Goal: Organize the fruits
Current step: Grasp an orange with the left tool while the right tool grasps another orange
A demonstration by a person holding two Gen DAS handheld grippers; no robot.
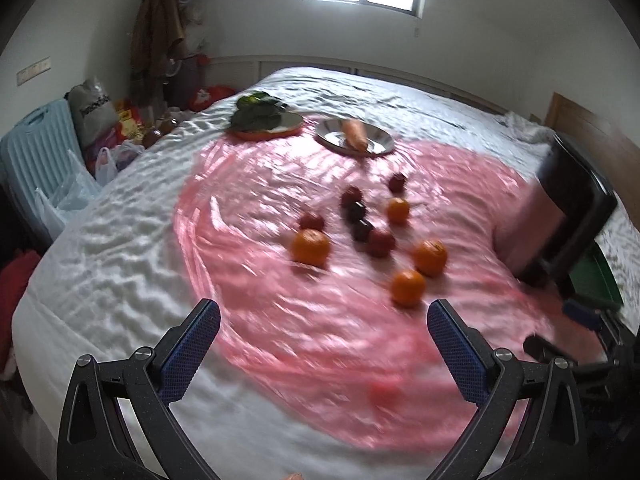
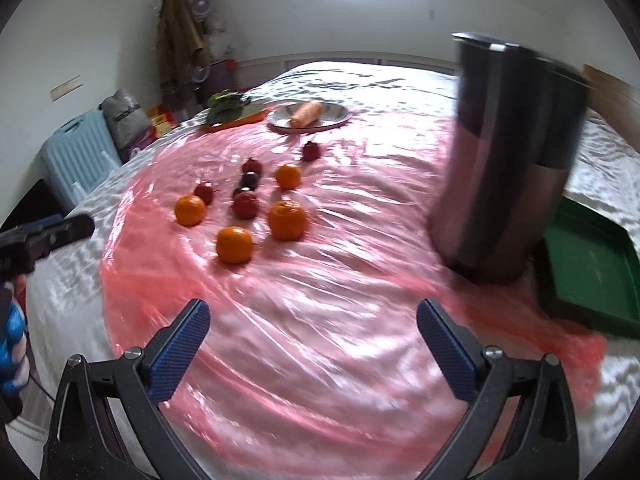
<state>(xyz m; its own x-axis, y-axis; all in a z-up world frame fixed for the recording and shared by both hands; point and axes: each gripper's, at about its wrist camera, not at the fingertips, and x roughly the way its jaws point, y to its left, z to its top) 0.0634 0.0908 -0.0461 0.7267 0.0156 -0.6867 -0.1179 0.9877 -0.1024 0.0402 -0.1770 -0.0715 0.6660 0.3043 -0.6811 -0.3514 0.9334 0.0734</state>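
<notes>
Several oranges, red apples and dark plums lie loose on a pink plastic sheet [image 1: 280, 320] over a white bed. The nearest orange [image 1: 407, 287] also shows in the right wrist view [image 2: 234, 245]. A red apple [image 1: 379, 242] and a dark plum [image 1: 361, 229] lie behind it. My left gripper [image 1: 324, 328] is open and empty, above the sheet in front of the fruit. My right gripper [image 2: 314, 330] is open and empty, further right. A green tray [image 2: 588, 268] lies at the right.
A tall steel pot [image 2: 508, 152] stands beside the green tray. At the back, a metal plate [image 2: 276, 118] holds a carrot [image 2: 306, 114], and an orange plate [image 1: 276, 130] holds leafy greens [image 1: 256, 110]. A blue suitcase [image 1: 36, 152] and bags stand left of the bed.
</notes>
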